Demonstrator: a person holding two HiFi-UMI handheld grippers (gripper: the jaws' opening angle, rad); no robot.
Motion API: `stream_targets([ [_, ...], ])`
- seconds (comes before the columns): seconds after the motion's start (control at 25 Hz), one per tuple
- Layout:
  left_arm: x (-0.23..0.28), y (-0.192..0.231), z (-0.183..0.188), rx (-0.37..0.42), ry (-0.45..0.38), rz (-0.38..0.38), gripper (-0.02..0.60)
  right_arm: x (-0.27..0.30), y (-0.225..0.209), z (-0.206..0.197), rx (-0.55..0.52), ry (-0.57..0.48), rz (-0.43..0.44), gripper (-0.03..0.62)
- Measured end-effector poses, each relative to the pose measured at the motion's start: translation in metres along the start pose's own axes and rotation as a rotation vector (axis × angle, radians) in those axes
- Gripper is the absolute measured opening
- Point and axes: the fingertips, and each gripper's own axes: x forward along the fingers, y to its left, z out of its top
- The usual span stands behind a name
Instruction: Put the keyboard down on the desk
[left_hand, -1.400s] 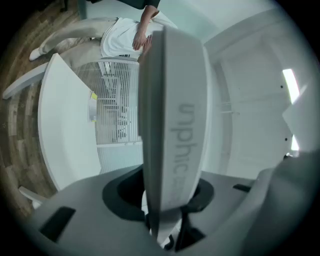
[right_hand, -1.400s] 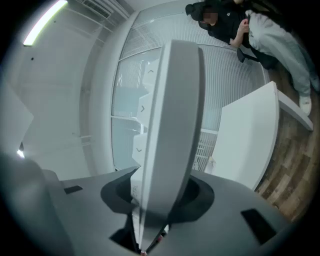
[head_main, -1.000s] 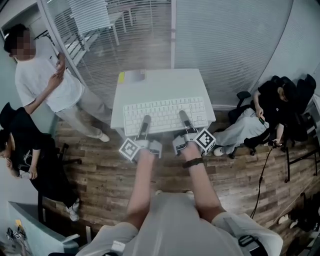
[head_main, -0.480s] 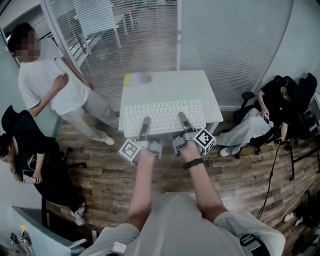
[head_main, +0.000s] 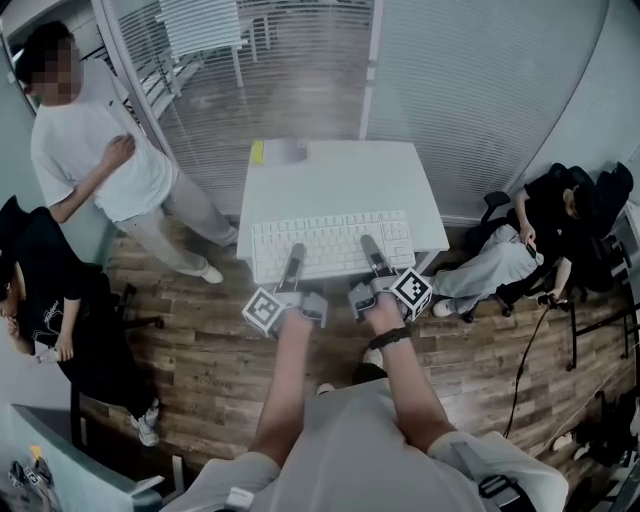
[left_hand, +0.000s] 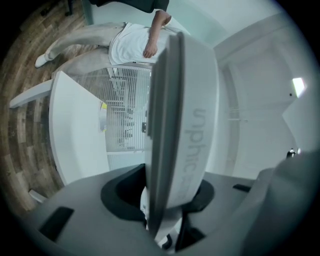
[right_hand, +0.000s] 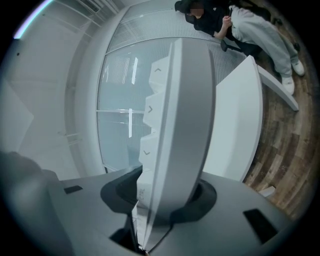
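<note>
in the head view the keyboard (head_main: 330, 245) lies flat across the near part of the desk (head_main: 340, 180), its front edge hanging a little past the desk's near rim. compared with a second ago it looks slightly smaller against the white top and sits closer to that rim, which reads as a small drop toward the surface, though the camera has shifted too. the left gripper (head_main: 293, 256) and right gripper (head_main: 370, 248) each clamp the near edge as before, just beside one another, with no change in where they bite. in the left gripper view the jaws are pressed onto the keyboard (left_hand: 180, 125), its printed underside facing the desk (left_hand: 75, 130). a strip of window blinds shows between the two, so the board seems to hang clear of the top. in the right gripper view the jaws are likewise closed on the keyboard (right_hand: 180, 125), keys on one side. the desk (right_hand: 235, 125) is close along the underside; i cannot tell whether it touches. judged from this, the set-down is well along but unfinished: a last short lowering is needed before either grip can let go.
</note>
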Motion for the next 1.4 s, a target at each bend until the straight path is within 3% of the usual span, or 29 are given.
stream_targets([
  [0.2, 0.002, 0.030, 0.012, -0.001, -0.022, 0.002, 0.138, 0.021, -0.030, -0.011, 0.038, 0.032, 0.026, 0.150],
  [0.44, -0.008, 0.002, -0.011, 0.046, -0.033, -0.062, 0.138, -0.004, 0.003, 0.006, 0.017, 0.015, 0.128, 0.150],
  [0.76, -0.007, 0.003, -0.017, 0.072, -0.044, -0.139, 0.138, -0.003, 0.001, 0.012, 0.018, 0.013, 0.218, 0.149],
  [1.0, -0.009, -0.011, -0.011, 0.031, -0.040, -0.194, 0.138, -0.011, 0.025, 0.002, -0.137, 0.021, 0.184, 0.158],
  [1.28, -0.012, -0.009, -0.018, 0.002, -0.053, -0.178, 0.138, -0.012, 0.026, 0.008, -0.132, 0.029, 0.188, 0.154],
  [1.4, -0.019, -0.017, -0.021, 0.008, -0.067, -0.167, 0.138, -0.018, 0.029, 0.005, -0.114, 0.079, 0.194, 0.153],
])
